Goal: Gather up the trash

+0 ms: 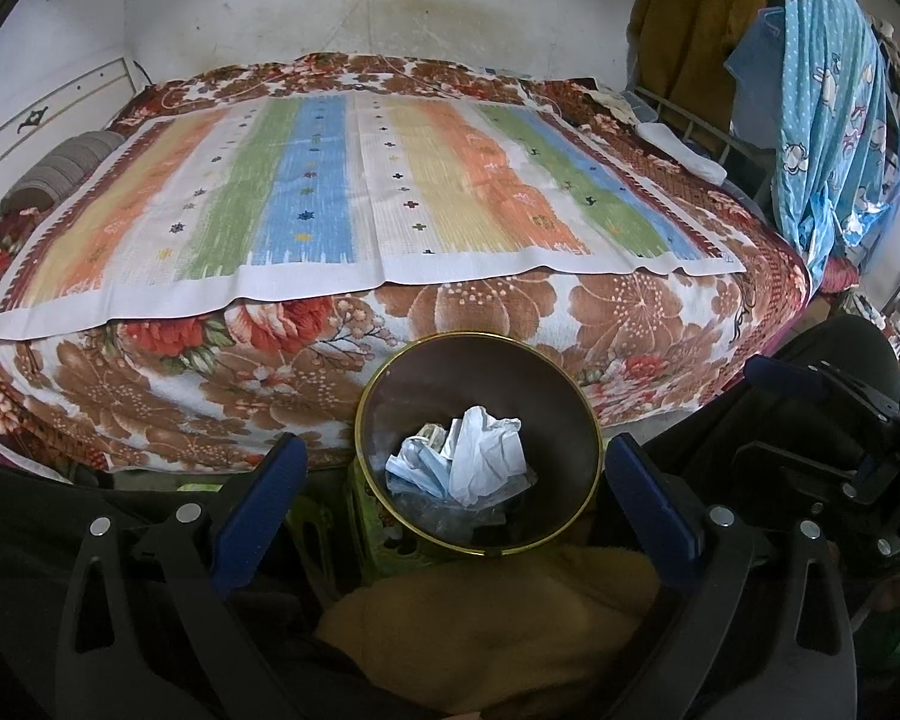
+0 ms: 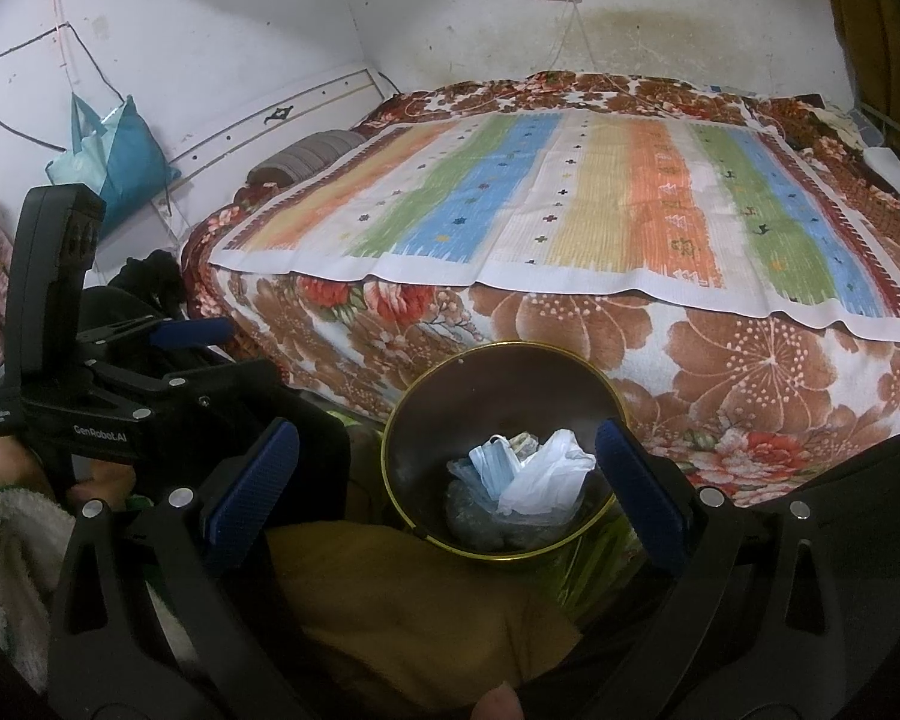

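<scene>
A round dark bin with a gold rim [image 1: 570, 384] [image 2: 414, 396] stands on the floor against the near side of the bed. Inside lie crumpled white paper [image 1: 486, 450], a white plastic bag [image 2: 549, 471], a blue face mask [image 1: 417, 471] [image 2: 492, 468] and clear plastic. My left gripper [image 1: 456, 474] hangs open above the bin, nothing between its blue pads. My right gripper [image 2: 450, 456] is open too, its right pad over the bin's rim. Each gripper shows in the other's view: the right one [image 1: 834, 396] and the left one [image 2: 150, 354].
The bed carries a floral blanket [image 1: 510, 312] [image 2: 750, 372] with a striped cloth [image 1: 354, 180] [image 2: 570, 204] spread flat on top. A mustard-coloured garment [image 1: 498, 630] [image 2: 408, 618] lies below the grippers. Blue fabric [image 1: 828, 96] hangs at the right; a teal bag [image 2: 114, 162] hangs on the left wall.
</scene>
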